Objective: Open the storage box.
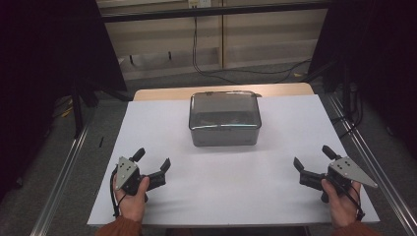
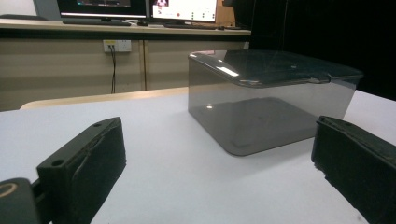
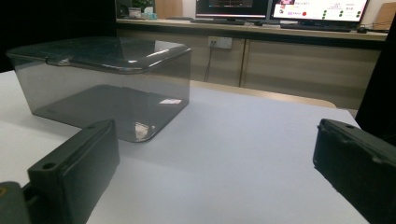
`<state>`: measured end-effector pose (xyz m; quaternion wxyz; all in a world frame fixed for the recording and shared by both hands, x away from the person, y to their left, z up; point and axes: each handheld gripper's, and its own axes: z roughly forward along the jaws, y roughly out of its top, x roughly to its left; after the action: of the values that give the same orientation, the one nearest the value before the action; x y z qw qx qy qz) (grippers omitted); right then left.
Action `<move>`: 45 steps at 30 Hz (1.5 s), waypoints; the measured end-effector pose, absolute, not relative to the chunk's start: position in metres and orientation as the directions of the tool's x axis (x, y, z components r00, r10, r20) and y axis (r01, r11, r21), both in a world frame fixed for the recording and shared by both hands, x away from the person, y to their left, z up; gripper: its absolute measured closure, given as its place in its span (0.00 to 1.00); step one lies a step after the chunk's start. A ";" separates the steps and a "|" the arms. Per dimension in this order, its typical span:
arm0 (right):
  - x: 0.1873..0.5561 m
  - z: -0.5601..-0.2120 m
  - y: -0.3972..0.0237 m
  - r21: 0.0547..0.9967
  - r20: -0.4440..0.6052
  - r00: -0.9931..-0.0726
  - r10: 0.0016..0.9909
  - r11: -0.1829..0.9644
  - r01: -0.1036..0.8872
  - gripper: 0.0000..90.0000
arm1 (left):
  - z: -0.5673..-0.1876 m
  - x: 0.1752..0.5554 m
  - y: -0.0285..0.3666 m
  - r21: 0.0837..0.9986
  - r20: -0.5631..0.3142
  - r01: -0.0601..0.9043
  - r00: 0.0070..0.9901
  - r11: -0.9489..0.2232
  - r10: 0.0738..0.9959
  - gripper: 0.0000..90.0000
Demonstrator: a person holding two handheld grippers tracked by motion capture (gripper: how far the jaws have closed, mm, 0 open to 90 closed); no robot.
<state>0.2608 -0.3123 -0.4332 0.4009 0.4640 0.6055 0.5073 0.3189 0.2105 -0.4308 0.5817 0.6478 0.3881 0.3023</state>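
We are looking down at a white table top (image 1: 275, 196) sitting on a pale wood table whose far edge is showing as a tan strip behind it. A smoky grey see-through box (image 1: 224, 119) with its lid on is sitting toward the far middle of the white surface, well apart from both grippers. Through the walls something small and colourful is showing inside from the high view, too blurred to name.

We are holding the left gripper (image 1: 153, 159) near the front left corner, jaws spread wide, nothing between them. We are holding the right gripper (image 1: 312, 158) near the front right corner, jaws also standing wide apart, nothing between them. Both are pointing roughly toward the box, low over the surface.

Around the table we are seeing grey floor, metal rails (image 1: 64, 177) running along both sides, dark curtains left and right. Behind, a beige cabinet wall (image 1: 265, 34) is carrying a wall socket (image 2: 117, 45) with a black cable (image 1: 196, 54) hanging down to the floor. Monitors (image 3: 320, 9) are glowing on the counter above.
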 end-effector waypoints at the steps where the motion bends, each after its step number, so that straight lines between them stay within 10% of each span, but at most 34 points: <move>1: 0.261 -0.433 -0.312 0.986 -0.013 -0.250 0.968 0.053 0.155 0.00 | -0.431 0.319 0.210 0.988 -0.063 0.152 0.515 -0.019 0.855 0.03; 45: 0.293 -0.439 -0.252 0.977 -0.002 -0.439 0.899 0.095 0.191 0.00 | -0.433 0.313 0.207 0.984 -0.075 0.178 0.508 -0.020 0.858 0.03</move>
<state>0.2934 -0.2516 -0.4385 0.3329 0.4120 0.6610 0.5316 0.3128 0.2073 -0.4329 0.5756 0.6501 0.3985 0.2954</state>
